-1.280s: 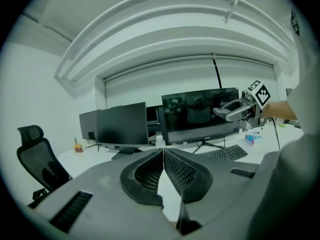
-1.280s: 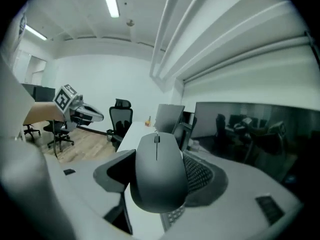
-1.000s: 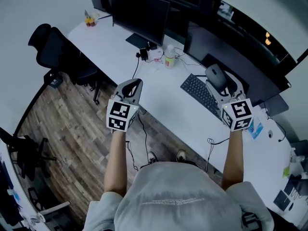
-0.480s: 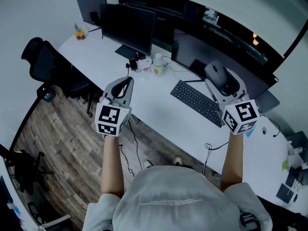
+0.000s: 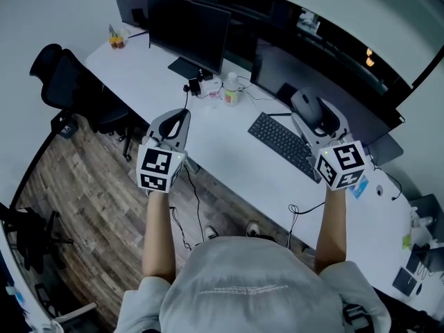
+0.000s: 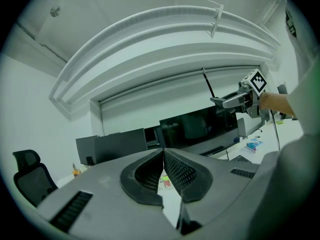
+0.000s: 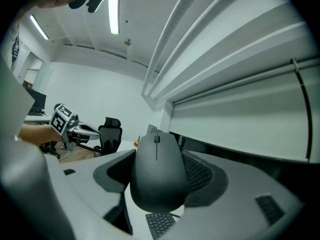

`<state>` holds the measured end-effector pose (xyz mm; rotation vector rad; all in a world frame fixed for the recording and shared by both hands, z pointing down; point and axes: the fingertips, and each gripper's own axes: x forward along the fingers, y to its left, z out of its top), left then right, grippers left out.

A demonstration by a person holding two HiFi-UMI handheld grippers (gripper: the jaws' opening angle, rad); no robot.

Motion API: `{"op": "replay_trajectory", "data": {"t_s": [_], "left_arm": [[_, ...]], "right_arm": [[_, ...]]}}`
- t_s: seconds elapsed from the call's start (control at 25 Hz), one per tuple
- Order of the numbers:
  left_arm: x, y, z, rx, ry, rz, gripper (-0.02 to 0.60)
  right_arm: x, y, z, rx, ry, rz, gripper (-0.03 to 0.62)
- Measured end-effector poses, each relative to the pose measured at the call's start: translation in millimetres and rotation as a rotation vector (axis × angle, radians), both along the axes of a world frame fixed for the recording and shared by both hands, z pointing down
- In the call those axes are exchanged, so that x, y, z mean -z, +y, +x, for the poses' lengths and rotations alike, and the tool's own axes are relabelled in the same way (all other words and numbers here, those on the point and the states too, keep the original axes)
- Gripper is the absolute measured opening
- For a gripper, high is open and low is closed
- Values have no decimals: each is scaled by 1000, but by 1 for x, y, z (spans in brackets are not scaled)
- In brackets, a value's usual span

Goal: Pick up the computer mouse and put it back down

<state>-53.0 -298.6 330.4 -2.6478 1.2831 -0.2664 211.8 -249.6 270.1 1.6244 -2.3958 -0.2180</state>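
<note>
Over the desk (image 5: 222, 148), right tool (image 5: 316, 113) clamps mouse (image 7: 157, 179); scroll wheel (image 7: 156, 139) shows close-up.

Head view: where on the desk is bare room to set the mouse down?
The white desk is bare between the keyboard and the left tongs, out to its front edge. It is crowded near the monitor stand, with the bottle and cables.

Office, desk (image 5: 229, 159) w/ monitors (image 5: 189, 28), kbd (image 5: 283, 144), chair (image 5: 69, 82)
</note>
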Motion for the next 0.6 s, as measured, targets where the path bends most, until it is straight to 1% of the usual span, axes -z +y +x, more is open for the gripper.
{"op": "replay_trajectory", "data": {"t_s": [0.16, 0.28, 0.44, 0.6], "left_arm": [[-18, -6, -20, 13, -9, -38, 14], [-34, -12, -40, 21, -16, -70, 14], [-64, -15, -58, 25, -18, -126, 14], [-95, -19, -73, 46, -14, -194, 14]], "right_arm": [[-12, -12, -14, -7, 2, -30, 292], [-26, -26, -32, -2, -1, -54, 293], [-58, -43, -53, 14, 20, -106, 293], [-92, -62, -72, 53, 57, -168, 293]]}}
